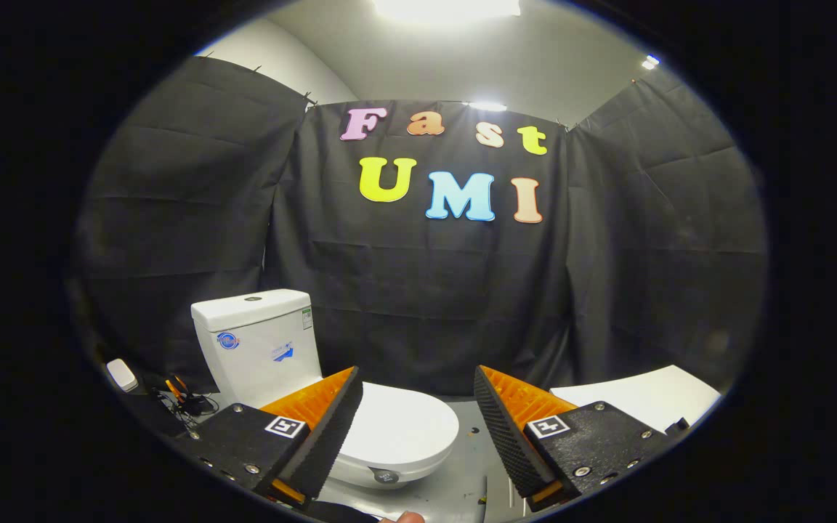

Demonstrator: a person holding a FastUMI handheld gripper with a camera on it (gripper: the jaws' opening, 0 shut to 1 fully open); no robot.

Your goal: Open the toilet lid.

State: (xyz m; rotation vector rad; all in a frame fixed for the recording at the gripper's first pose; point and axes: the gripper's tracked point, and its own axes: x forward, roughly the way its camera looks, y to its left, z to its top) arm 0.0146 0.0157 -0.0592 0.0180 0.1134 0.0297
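White and closed, the lid (400,428) lies just beyond our gripper (418,396), partly behind the left finger, jaws wide and empty.

The white toilet lid (400,428) lies closed flat on the bowl (382,476), just ahead of the left finger, with the tank (259,341) upright behind.

Black cloth (433,290) hangs in creased panels as the booth's wall, with a pale ceiling (462,58) and bright lamps (447,7) above it. On the grey floor (462,465) a white board (644,396) lies flat off to the right. At the far left, a small white box (121,375) sits near a tangle of dark cables (189,399) with some orange bits among them.
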